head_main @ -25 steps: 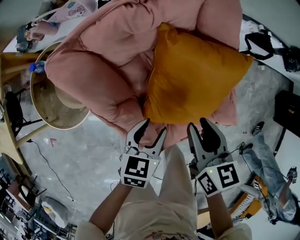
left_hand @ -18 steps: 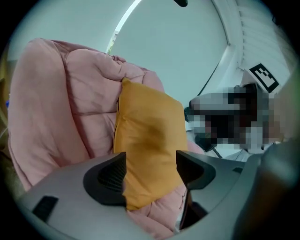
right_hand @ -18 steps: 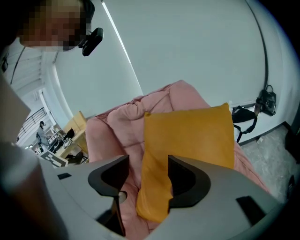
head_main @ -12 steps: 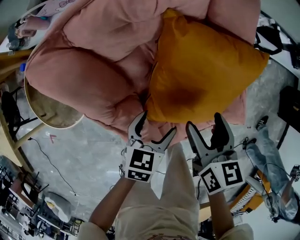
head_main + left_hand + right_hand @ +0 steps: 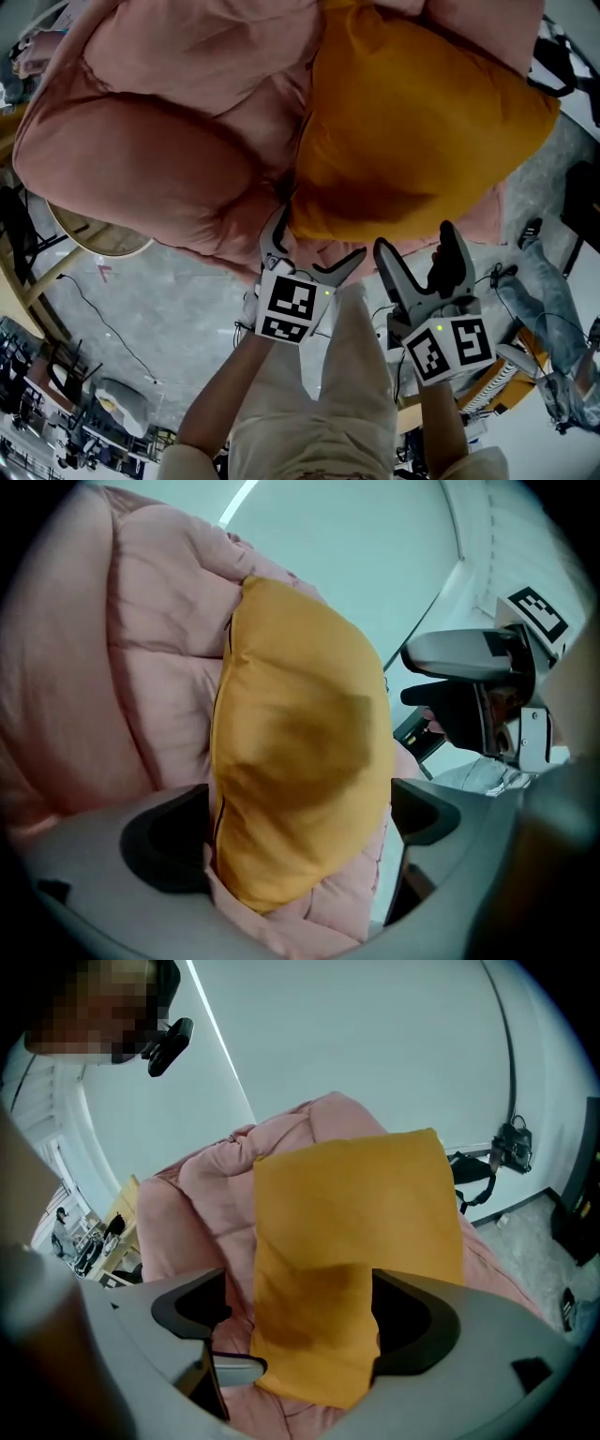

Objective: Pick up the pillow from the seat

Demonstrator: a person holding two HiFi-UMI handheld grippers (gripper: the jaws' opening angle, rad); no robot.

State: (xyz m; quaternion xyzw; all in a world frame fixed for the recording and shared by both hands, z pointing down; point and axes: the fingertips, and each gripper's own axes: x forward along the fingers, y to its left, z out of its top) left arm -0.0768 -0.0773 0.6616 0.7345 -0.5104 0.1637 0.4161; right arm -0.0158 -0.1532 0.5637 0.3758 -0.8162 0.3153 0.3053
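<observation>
Left claw (image 5: pixel 319 239): jaws spread wide and opening further. In the left gripper view the bottom corner of the orange pillow (image 5: pixel 300 752) sits between them. The pillow's zip edge lies against the pad on that view's left side, and there is a clear gap to the other pad. No pinch.

Right claw (image 5: pixel 414 239): jaws also apart and opening. In the right gripper view the lower end of the pillow (image 5: pixel 356 1232) fills most of the gap between them. The jaw at that view's right lies along the fabric edge, and the other jaw stands off it, over the pink seat (image 5: pixel 206 1204). No grip seen.

Pillow (image 5: pixel 412 122): directly ahead of both claws, propped upright against the puffy back of the seat (image 5: pixel 169 131), with its lower edge just beyond the jaw tips. Seat cushion folds bulge beside and beyond the left claw.

The two claws are side by side, close together. The right claw (image 5: pixel 478 696) shows beside the pillow in the left gripper view.

Behind the claws are the person's pale trousers (image 5: pixel 337 394). Grey floor (image 5: pixel 169 300) lies off the left claw's outer side.
</observation>
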